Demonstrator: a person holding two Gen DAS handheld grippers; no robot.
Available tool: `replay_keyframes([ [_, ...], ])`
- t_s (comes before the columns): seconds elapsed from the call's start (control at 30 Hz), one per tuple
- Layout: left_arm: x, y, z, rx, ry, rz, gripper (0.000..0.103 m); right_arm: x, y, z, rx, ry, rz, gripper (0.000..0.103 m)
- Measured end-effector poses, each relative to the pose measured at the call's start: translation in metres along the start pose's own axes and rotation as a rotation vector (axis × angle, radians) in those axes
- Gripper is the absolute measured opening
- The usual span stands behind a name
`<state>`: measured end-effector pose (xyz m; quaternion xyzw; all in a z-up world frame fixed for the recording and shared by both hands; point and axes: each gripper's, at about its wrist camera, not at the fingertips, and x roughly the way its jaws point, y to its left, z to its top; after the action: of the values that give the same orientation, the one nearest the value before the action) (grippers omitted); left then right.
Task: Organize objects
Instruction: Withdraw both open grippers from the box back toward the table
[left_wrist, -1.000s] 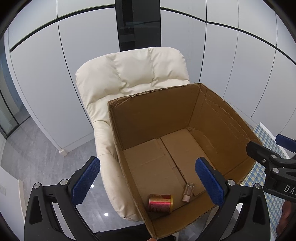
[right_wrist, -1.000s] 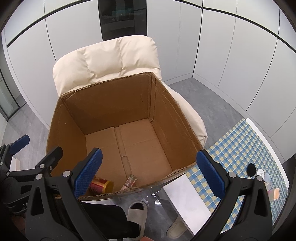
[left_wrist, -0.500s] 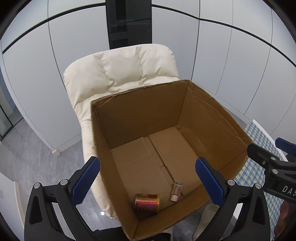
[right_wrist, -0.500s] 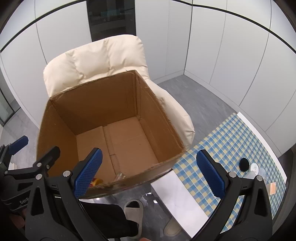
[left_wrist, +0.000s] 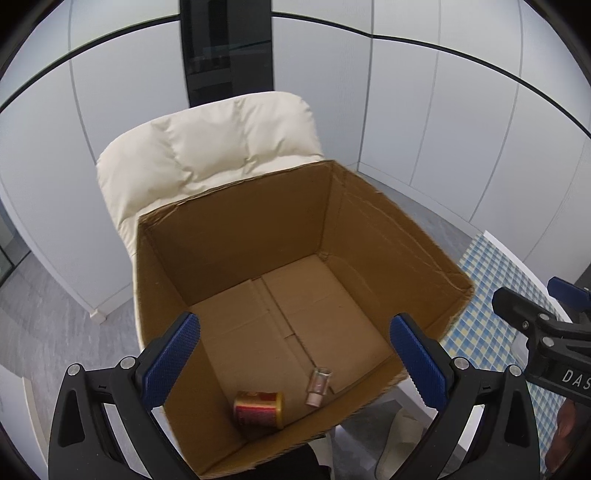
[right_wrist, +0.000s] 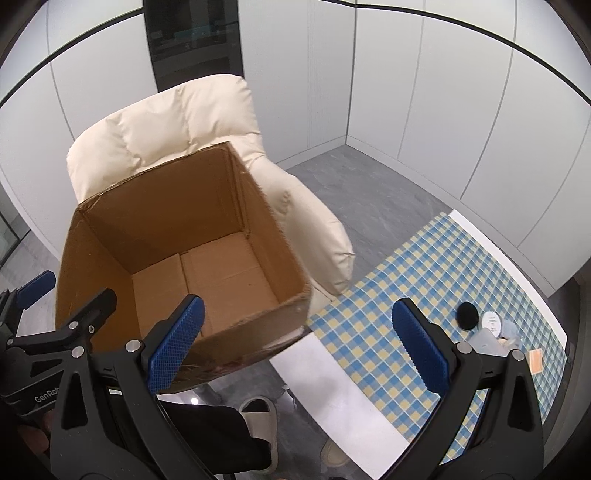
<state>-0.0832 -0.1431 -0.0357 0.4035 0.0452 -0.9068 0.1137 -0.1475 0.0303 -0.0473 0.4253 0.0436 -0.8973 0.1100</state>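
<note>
Open cardboard box (left_wrist: 258, 236) on a cream padded chair (left_wrist: 207, 147), seen from both wrist views. Left gripper (left_wrist: 295, 354) was released, its blue pads wide apart and holding nothing, poised above the near part of the box. Right gripper (right_wrist: 295, 339) was likewise released and empty, its left finger over the box's near edge and its right finger over the checked cloth (right_wrist: 424, 273).

Inside the box, against the near wall, lay a red-and-gold can (left_wrist: 258, 408) on its side and, just beside it to the right, a small clear vial (left_wrist: 318, 384), also lying down; the two were apart. The rest of the box floor was bare cardboard. In the right view the near wall hid both items.

The blue-and-yellow cloth covered a tabletop (right_wrist: 325, 380) right of the chair. On its far right sat a black round object (right_wrist: 467, 314), a white disc (right_wrist: 490, 322), a pale blue item (right_wrist: 511, 332) and an orange card (right_wrist: 535, 361), all close together; their nature was unclear. A dark trouser leg (right_wrist: 207, 435) and a beige slipper (right_wrist: 260, 421) showed below the box.

Compared with one second earlier, the right view had swung rightward: the box sat further left and more cloth was exposed. The can and vial kept their places in the box.
</note>
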Motion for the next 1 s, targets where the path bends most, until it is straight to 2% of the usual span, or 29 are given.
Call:
replay_keyframes([
  [0.57,0.004,-0.058,0.002,0.079,0.008,-0.062,0.103,-0.009,-0.060,-0.013,0.085,0.002,-0.070,0.103],
  [1.0,0.006,-0.088,0.003,0.125,0.009,-0.103,0.103,-0.017,-0.089,-0.023,0.126,0.002,-0.107,0.103],
])
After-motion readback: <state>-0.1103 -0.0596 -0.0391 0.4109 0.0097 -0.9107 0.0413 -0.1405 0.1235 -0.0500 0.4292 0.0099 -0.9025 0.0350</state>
